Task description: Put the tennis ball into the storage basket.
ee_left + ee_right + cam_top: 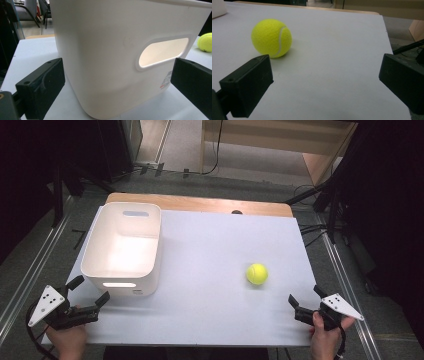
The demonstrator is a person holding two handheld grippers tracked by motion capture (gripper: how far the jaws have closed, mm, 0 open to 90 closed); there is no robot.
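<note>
Yellow-green felt on pale grey: from the high view, tennis ball (256, 273) sitting alone on the right half of the table (210, 285), well apart from the white plastic bin (98, 251) on the left half. Bin empty inside, as far as visible. Left tongs (89, 295) down at the near left corner, just beside the bin's near wall, jaws spread, gripping nothing. Right tongs (303, 300) at the near right edge, near the ball but short of it, jaws likewise apart and bare.

Over to the left gripper view: bin wall (105, 57) looming close, handle slot glowing, black jaws parted wide on either side and not touching it. Ball (205, 42) peeking in at the far right edge.

Now the right gripper view: ball (271, 38) resting on the table ahead and to the left, beyond the left jaw, not between the jaws. Jaws wide open, nothing held.

Judging by all this, very early going: ball ungrasped, bin unfilled. Left to do, most likely: closing in on the ball, pinching it, carrying it across, dropping it into the bin.
</note>
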